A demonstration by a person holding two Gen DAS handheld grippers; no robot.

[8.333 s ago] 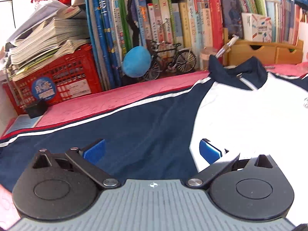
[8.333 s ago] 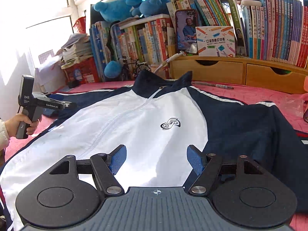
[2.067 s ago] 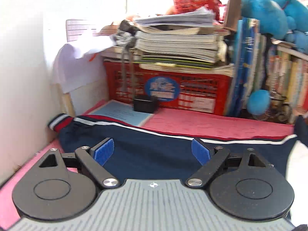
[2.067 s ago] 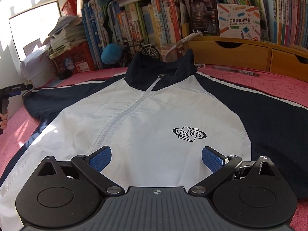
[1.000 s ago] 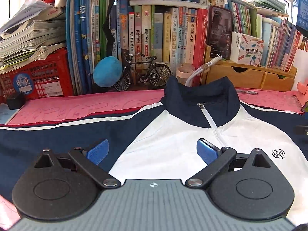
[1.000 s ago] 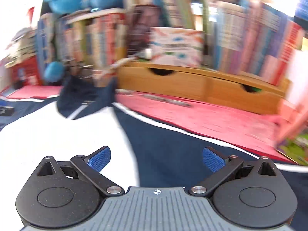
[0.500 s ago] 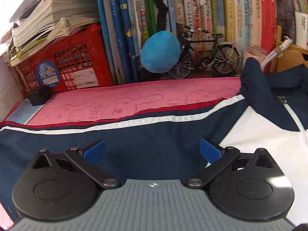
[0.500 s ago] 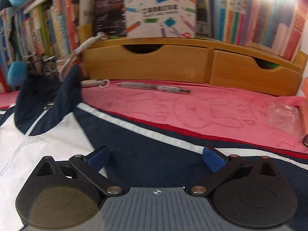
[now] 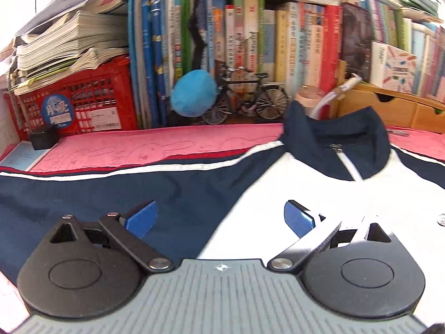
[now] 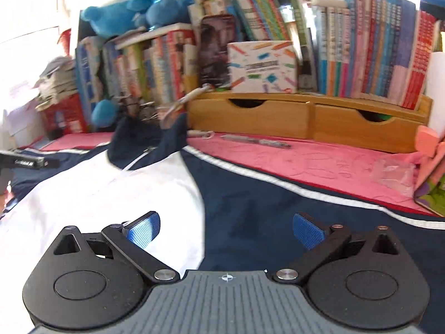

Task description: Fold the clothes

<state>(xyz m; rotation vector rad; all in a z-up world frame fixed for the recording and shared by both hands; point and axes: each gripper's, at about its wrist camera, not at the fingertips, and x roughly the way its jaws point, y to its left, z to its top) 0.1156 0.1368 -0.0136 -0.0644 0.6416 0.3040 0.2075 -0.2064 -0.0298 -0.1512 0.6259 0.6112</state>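
A navy and white zip jacket lies spread flat, front up, on a pink mat. Its navy collar stands up at the back. One navy sleeve runs out to the left, the other sleeve to the right. My left gripper hovers open over the seam where the left sleeve meets the white chest. My right gripper hovers open over the right shoulder seam of the jacket, nothing between its fingers. The left gripper's body shows at the far left of the right wrist view.
Rows of books line the back, with a red crate under stacked papers, a blue plush ball, a model bicycle and wooden drawers. A pen lies on the mat; a clear bag sits at right.
My left gripper swung right, from the sleeve toward the chest seam and collar. My right gripper pulled back and turned left, bringing the white chest and collar more into view. Both stayed open.
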